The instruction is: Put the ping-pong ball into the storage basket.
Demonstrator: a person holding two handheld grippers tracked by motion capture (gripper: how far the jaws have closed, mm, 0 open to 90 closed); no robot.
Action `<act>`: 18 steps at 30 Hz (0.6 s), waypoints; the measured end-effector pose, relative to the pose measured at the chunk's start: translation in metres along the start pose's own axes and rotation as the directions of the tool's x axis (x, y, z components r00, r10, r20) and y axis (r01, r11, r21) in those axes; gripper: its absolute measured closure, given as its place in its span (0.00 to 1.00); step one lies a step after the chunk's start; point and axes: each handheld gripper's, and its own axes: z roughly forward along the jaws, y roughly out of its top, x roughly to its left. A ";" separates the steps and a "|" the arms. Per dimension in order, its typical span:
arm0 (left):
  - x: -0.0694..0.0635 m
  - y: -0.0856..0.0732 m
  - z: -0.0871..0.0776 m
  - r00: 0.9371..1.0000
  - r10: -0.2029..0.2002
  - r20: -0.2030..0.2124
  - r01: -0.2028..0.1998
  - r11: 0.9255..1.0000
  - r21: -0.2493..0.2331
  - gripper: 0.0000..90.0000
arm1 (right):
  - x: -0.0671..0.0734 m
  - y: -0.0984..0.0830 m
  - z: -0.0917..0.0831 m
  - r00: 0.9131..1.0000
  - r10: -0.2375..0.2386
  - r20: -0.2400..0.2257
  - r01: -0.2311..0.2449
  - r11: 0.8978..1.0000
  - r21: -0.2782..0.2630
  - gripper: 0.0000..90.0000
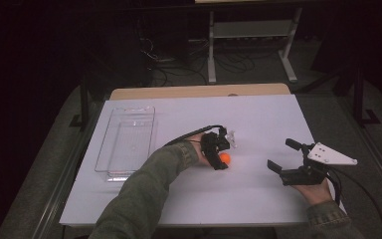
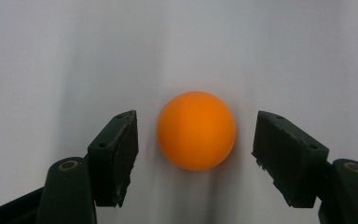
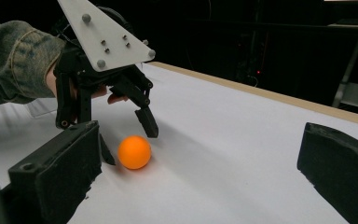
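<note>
Under both pairs of tongs lies the white table (image 1: 258,199), the largest thing in sight, and off to the far left of the left tongs (image 1: 219,149) sits a clear plastic tray (image 1: 110,144), well apart from them. Next in size, the right tongs (image 1: 282,158) rest in the person's right hand with their jaws spread wide and nothing between them; from their own camera the ball lies ahead and to the left, well apart. Smaller again, the left tongs (image 2: 196,140) point down at the table, jaws partly narrowed but not yet gripping. Smallest, the orange ball (image 2: 196,130) rests on the table squarely between those jaws, with a thin gap showing on each side, so neither pad touches it. Being round, the ball has no long axis to line up with. I judge the left hand far the nearer, and the grasp turns only on closing those two gaps evenly so the ball does not roll away.
</note>
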 end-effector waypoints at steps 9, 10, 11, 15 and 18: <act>0.001 0.000 0.002 1.000 -0.008 0.009 0.008 1.000 -0.001 0.42 | 0.000 0.000 0.000 1.000 0.000 -0.001 0.000 1.000 0.001 0.00; 0.002 0.000 0.002 1.000 -0.009 0.010 0.009 1.000 -0.002 0.42 | 0.000 0.000 0.000 1.000 0.000 -0.002 0.000 1.000 0.001 0.00; 0.002 0.000 0.002 1.000 -0.008 0.010 0.008 1.000 -0.003 0.42 | 0.000 0.000 0.000 1.000 0.000 -0.001 0.000 1.000 0.001 0.00; 0.002 0.000 0.002 1.000 -0.011 0.016 0.011 1.000 -0.007 0.45 | 0.000 0.000 0.000 1.000 -0.001 -0.002 0.001 1.000 0.001 0.00; 0.003 0.000 0.002 1.000 -0.009 0.015 0.009 1.000 -0.005 0.47 | 0.000 0.000 0.000 1.000 0.000 -0.003 0.000 1.000 0.000 0.00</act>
